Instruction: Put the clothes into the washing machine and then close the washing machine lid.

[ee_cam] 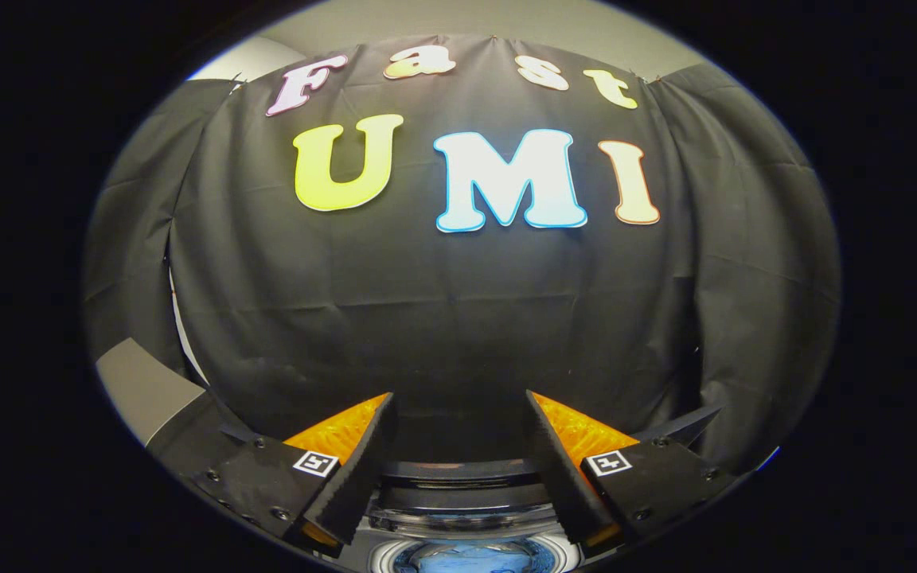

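Tool: my gripper is pointing level at the booth's black cloth wall, riding above the machine.
Fingers: the fingers are standing wide apart, with nothing between them and nothing touching either one.
Left finger: it is angling inward from its mount, its toothed inner face turned toward the gap.
Right finger: it is mirroring the left, also bare, its tip clear of the wall.
Marker tags: a small square tag is sitting on the left finger mount, and a matching one on the right.
Washing machine: the washing machine is lying directly below and between my fingers; I am seeing only its curved top.
Lid: a dark arched band with a clear, glassy rim under it is spanning the gap between the fingers; it may be the lid, but at this angle I cannot tell how far open it stands.
Drum opening: a round, chrome-ringed opening is showing beneath my fingers.
Clothes: something pale blue is sitting inside that opening, probably the clothes, though too little is showing to be certain.
Surroundings: the cloth wall is hanging in folds well beyond the fingertips, and a pale panel is showing past its left side.
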`<state>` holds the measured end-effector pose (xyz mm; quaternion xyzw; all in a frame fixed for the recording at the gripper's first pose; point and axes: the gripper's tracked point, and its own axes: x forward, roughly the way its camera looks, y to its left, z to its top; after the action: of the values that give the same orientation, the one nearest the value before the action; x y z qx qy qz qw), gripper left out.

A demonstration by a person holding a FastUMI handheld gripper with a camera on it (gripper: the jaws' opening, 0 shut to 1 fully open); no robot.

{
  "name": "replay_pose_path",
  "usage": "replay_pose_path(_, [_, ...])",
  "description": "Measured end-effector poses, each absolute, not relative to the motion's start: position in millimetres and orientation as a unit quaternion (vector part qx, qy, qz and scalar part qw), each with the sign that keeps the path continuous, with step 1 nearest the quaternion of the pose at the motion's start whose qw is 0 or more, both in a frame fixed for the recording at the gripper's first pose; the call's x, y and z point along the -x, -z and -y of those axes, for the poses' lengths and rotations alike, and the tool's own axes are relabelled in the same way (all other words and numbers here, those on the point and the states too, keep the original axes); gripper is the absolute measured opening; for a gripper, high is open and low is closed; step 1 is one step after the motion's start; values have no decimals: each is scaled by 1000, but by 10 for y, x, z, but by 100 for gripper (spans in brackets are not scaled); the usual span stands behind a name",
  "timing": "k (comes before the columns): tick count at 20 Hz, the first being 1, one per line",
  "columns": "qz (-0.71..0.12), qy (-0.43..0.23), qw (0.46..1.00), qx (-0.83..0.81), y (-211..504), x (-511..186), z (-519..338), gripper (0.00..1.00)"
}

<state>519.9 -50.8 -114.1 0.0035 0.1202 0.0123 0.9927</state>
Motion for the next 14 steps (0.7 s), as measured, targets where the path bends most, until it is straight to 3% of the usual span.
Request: replay_pose_path(14, [-110,-20,994,3,1197,-4560,537,97])
